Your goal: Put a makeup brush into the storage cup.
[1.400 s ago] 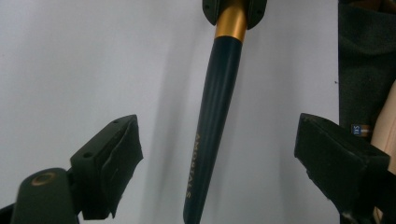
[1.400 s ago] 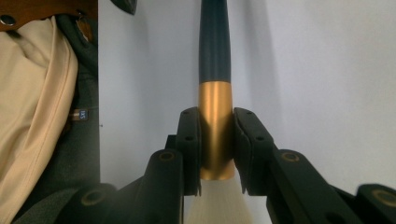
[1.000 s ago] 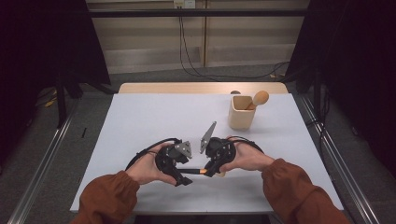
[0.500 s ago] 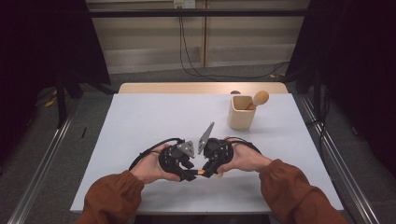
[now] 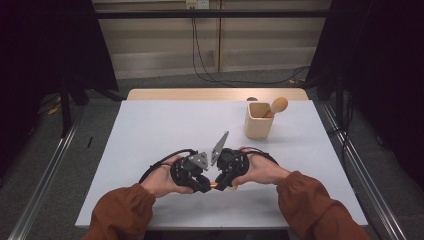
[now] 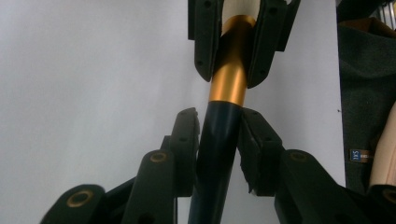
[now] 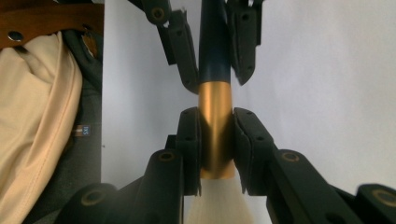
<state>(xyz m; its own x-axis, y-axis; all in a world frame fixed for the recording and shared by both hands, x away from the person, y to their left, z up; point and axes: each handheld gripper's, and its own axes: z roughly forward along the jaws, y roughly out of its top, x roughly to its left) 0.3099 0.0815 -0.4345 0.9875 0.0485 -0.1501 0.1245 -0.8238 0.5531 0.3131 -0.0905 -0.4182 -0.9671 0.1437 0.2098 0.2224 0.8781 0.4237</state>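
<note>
High view, brush: a makeup brush point(image 5: 214, 184) was held low over the counter point(image 5: 150, 125) near its front edge, between the left gripper point(image 5: 202, 186) and the right gripper point(image 5: 222, 184).
High view, room: a wooden cup point(image 5: 259, 120) with a round-headed wooden utensil point(image 5: 276, 106) stood well apart toward the far right; black curtains and floor cables were seen beyond the pale counter.
Left gripper view, grip: the jaws had just been closing and were clamped on the dark handle point(image 6: 215, 154), just below the gold ferrule point(image 6: 229, 70).
Left gripper view, risk: a pull apart could be expected to loosen the ferrule joint or let the smooth handle slip.
Right gripper view, grip: the jaws were clamped on the ferrule, with the white bristles point(image 7: 215, 205) at the bottom edge.
Right gripper view, risk: bristles could be crushed if the hold slid down.
</note>
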